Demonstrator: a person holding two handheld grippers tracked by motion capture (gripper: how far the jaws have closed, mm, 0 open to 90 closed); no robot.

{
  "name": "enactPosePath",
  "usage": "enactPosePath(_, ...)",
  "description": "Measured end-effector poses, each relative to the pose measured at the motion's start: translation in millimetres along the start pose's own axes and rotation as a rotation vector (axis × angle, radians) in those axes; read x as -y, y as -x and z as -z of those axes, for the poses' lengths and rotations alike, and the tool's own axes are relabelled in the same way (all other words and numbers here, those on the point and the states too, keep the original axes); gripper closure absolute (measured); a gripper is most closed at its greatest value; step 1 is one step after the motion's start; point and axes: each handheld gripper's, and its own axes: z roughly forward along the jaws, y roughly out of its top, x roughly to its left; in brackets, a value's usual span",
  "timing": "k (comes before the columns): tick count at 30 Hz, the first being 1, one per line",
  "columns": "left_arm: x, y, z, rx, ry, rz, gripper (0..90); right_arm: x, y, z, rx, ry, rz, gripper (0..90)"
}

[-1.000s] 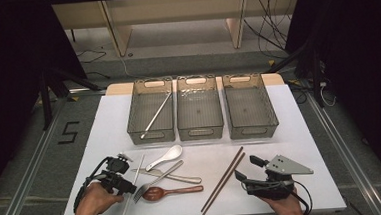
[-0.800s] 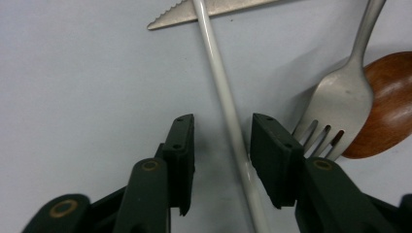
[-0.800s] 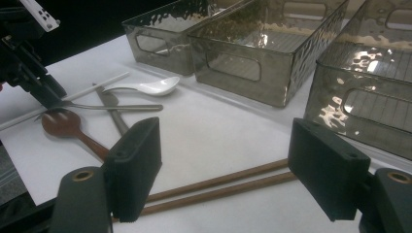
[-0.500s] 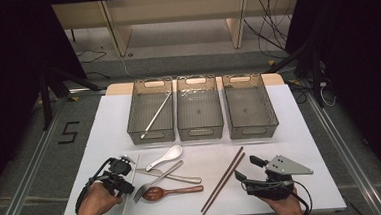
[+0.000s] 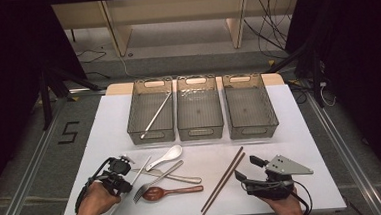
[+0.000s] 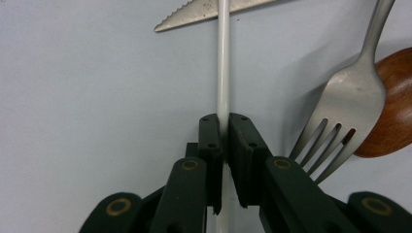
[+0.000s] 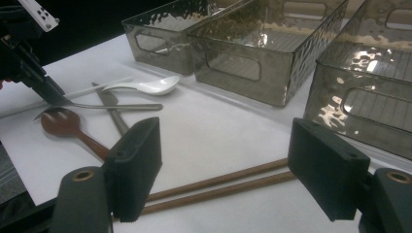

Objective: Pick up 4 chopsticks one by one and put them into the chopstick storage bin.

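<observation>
My left gripper (image 6: 224,141) is shut on a thin white chopstick (image 6: 223,58) that lies flat on the white table. It grips the stick near the front left of the table (image 5: 118,175). A fork (image 6: 346,111) lies just to its right, over a wooden spoon (image 6: 391,104), and a serrated knife tip (image 6: 194,14) shows beyond. My right gripper (image 5: 246,167) stands open at the front right, with nothing between its jaws (image 7: 233,165). Two brown chopsticks (image 5: 224,178) lie side by side just to its left (image 7: 218,187).
Three clear bins stand in a row at the back: the left bin (image 5: 149,111) holds one white chopstick (image 5: 157,112); the middle bin (image 5: 199,108) and right bin (image 5: 249,106) look bare. A white spoon (image 5: 167,155), a fork (image 5: 155,182), a knife (image 5: 175,176) and a wooden spoon (image 5: 171,192) cluster front centre.
My left gripper has edged slightly right, onto the white chopstick. The right gripper and the cutlery have not moved.
</observation>
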Motion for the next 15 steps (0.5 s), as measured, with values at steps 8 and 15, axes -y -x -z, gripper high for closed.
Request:
enactPosePath(8, 0.2, 0.5, -0.2, -0.002, 0.002, -0.009, 82.4, 0.1, 0.0, -0.3, 0.000, -0.002, 0.002, 28.8)
enactPosePath(15, 2.6, -4.2, 0.2, 0.031, 0.028, -0.025, 84.6, -0.1, 0.2, 0.1, 0.000, 0.001, -0.001, 28.9)
